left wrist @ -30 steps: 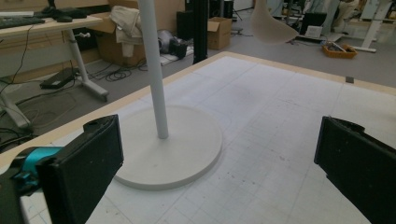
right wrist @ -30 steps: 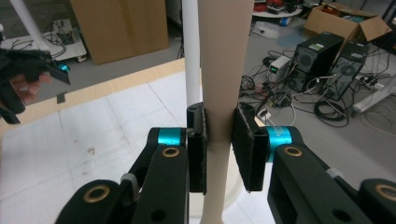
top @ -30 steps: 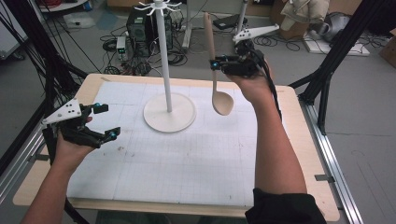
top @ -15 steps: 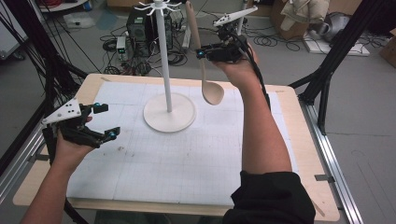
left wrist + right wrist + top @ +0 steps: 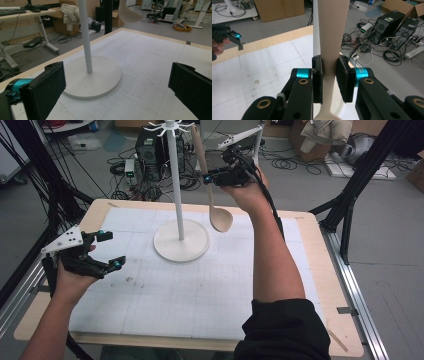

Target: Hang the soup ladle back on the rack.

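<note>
A pale wooden spoon (image 5: 209, 190) hangs upright in the air, bowl down, just right of the white hook stand (image 5: 176, 185). My right gripper (image 5: 209, 179) is shut on its handle about midway; in the right gripper view the black pads (image 5: 343, 77) pinch the handle (image 5: 331, 37) from both sides. The spoon's top end is level with the stand's hooks (image 5: 169, 127). The spoon's bowl (image 5: 128, 12) shows at the top of the left gripper view. My left gripper (image 5: 109, 251) hovers open over the table's left side, with nothing between its wide-apart jaws, facing the stand's round base (image 5: 93, 77).
The stand's base (image 5: 181, 241) sits on a white gridded mat (image 5: 200, 285) covering a wooden table (image 5: 330, 270). Black frame legs (image 5: 360, 175) flank the table. Cables, a computer tower (image 5: 150, 147) and boxes lie on the floor beyond the far edge.
My right gripper has lifted the spoon higher and leftward, closer to the stand's pole and hooks. The left gripper has stayed where it was.
</note>
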Demonstrator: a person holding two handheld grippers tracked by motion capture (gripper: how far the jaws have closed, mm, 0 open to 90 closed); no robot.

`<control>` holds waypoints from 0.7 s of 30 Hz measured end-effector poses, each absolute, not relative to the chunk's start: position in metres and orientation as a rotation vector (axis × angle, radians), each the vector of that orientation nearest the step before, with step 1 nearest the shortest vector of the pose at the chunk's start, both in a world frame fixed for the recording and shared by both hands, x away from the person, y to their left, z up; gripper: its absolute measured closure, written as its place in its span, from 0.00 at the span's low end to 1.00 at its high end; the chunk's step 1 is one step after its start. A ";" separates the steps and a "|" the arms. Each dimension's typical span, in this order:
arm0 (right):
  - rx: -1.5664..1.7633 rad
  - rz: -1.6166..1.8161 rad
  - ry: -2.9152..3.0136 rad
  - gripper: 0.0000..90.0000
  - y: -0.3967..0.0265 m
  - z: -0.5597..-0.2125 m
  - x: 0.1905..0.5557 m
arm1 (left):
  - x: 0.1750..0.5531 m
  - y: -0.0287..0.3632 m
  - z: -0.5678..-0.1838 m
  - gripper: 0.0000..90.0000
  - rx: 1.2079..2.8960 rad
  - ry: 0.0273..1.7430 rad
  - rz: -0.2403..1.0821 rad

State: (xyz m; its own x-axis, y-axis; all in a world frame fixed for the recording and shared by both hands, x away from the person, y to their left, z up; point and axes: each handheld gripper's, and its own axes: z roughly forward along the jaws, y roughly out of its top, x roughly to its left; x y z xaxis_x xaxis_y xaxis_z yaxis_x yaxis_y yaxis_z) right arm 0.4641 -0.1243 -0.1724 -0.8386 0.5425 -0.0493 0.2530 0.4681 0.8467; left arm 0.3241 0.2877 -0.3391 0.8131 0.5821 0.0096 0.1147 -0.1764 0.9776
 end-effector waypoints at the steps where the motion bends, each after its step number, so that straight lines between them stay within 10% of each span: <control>1: 0.671 1.309 2.411 0.86 -0.124 -0.173 0.464 | 0.324 0.288 -0.339 0.02 1.724 0.545 0.454; 21: 0.706 1.291 2.423 0.86 -0.125 -0.174 0.474 | 0.323 0.291 -0.340 0.02 1.716 0.553 0.458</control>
